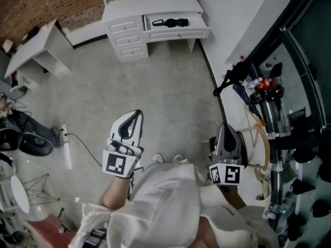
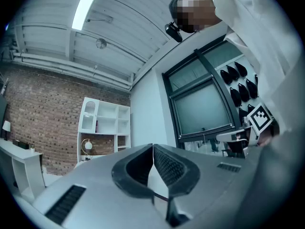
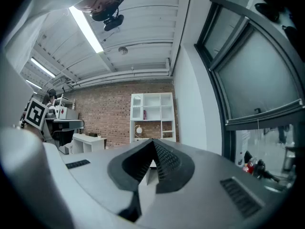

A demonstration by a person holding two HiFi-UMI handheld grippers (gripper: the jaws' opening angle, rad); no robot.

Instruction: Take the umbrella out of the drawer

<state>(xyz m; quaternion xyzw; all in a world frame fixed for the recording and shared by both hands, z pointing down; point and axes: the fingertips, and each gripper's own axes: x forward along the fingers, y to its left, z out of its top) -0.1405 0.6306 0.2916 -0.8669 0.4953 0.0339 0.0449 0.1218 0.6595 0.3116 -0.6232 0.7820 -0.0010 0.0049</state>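
A black folded fabric umbrella (image 1: 173,22) lies in the pulled-out white wooden drawer (image 1: 178,34) of the white dresser (image 1: 125,36). Its long axis runs parallel to the drawer's front edge, thin looped end toward the stack of small drawers. It sits near the back edge, with bare drawer bottom at both ends. Grey floor (image 1: 165,87) stretches between dresser and person, edged by a white side table (image 1: 36,50) and a cluttered dark rack (image 1: 266,102). The left gripper (image 1: 136,113) and right gripper (image 1: 225,127) are well apart from the umbrella, both clenched on nothing.
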